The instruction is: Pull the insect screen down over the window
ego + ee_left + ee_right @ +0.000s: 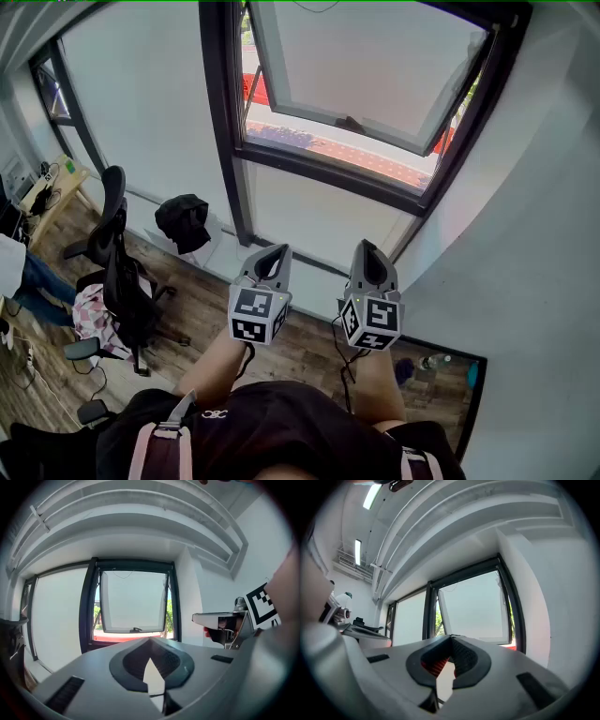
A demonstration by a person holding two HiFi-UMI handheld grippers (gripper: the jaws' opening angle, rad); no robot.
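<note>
The window (366, 84) has a dark frame (220, 122), and its glass sash (375, 70) is tilted open outward. No screen covers the opening. A thin cord (123, 575) loops at the top of the frame. My left gripper (278, 249) and right gripper (366, 247) are held side by side below the sill and point up at the window, apart from it. Both are shut with nothing between the jaws. The left gripper view shows its closed jaws (150, 640) under the window (133, 602), with the right gripper (220, 620) beside it. In the right gripper view the closed jaws (451, 637) point at the window (476, 606).
A black office chair (117, 253) with a checkered cloth (89, 319) stands on the wooden floor at left. A black bag (184, 220) lies by the wall under the fixed pane. A desk (47, 187) and a seated person's legs (28, 281) are at far left. White wall (534, 234) at right.
</note>
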